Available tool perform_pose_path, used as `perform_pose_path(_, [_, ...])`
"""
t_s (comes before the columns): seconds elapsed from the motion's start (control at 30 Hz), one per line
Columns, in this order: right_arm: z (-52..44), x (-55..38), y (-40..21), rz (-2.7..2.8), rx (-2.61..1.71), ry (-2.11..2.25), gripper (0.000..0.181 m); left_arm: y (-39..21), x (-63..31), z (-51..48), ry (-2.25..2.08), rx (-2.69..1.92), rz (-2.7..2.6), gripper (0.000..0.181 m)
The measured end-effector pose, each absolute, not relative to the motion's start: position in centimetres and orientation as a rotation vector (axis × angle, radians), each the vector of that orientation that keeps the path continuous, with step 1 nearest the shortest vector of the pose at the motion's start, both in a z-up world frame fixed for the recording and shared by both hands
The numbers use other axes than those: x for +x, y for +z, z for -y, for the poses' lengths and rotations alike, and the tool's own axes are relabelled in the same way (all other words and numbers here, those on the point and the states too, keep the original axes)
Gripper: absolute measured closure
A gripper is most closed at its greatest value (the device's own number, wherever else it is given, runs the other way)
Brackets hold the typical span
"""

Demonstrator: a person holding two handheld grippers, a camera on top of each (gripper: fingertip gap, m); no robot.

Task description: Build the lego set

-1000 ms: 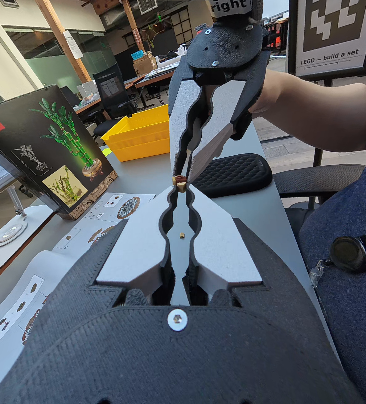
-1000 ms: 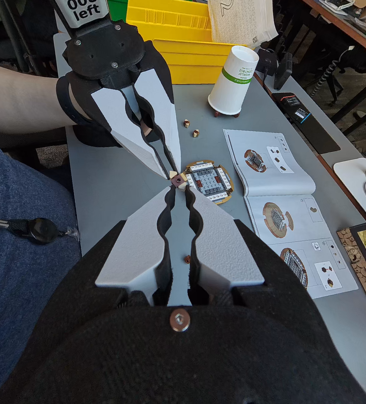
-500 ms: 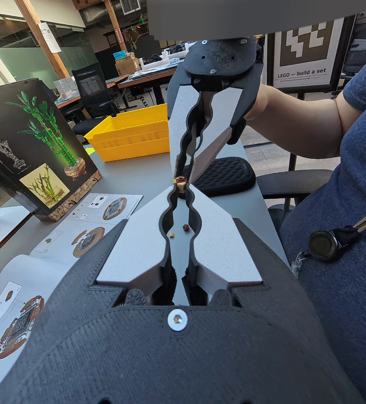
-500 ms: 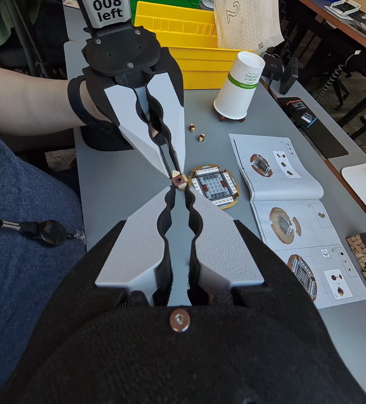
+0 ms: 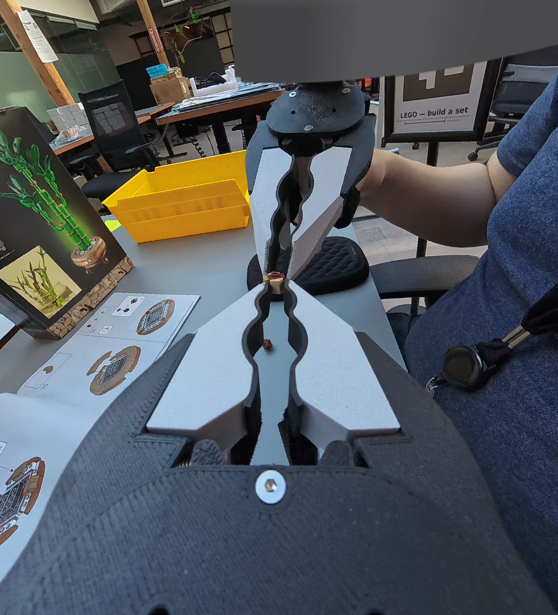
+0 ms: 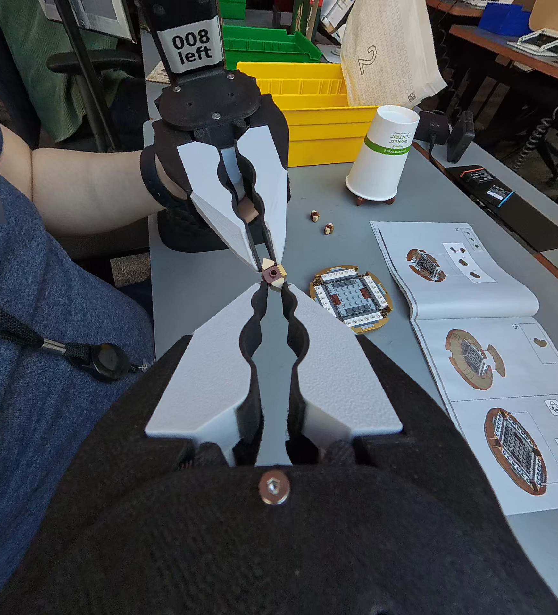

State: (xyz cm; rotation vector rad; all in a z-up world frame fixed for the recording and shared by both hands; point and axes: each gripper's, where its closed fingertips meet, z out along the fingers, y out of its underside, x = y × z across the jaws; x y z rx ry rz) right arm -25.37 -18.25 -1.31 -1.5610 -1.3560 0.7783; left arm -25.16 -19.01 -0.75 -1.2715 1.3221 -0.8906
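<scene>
A small brown cube with tan slope pieces (image 6: pixel 273 274) is held in the air between both grippers, tip to tip. My right gripper (image 6: pixel 273 287) is shut on its near side. My left gripper (image 6: pixel 267 266) comes in from above and is shut on its far side. In the left wrist view the same piece (image 5: pixel 275 282) sits between my left gripper (image 5: pixel 275 290) and the right gripper (image 5: pixel 277 273). The round brown base with a grey and white studded top (image 6: pixel 350 298) lies on the grey table (image 6: pixel 204 289) just to the right.
Two small tan-and-brown pieces (image 6: pixel 320 222) lie behind the base, near an upturned paper cup (image 6: pixel 382 153). An open instruction booklet (image 6: pixel 470 316) lies at the right. A yellow bin (image 6: pixel 317 106), a black wrist rest (image 5: pixel 330 266), the set's box (image 5: pixel 37 216) and a loose red-brown piece (image 5: pixel 267 345) are nearby. Only a small space, under 4 cm, lies between the two pairs of fingers.
Both grippers stay closed on the small piece and have drifted together to the left, away from the round base. The left wrist view has swung, showing more of the booklet.
</scene>
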Motion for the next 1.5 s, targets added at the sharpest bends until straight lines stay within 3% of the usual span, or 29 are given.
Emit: perform_pose_path(1.5, [19.7,-25.3,-1.0,1.332,-1.370,0.889,0.174,-0.7,-25.1,20.3,-0.979,-1.295,-1.362,0.172])
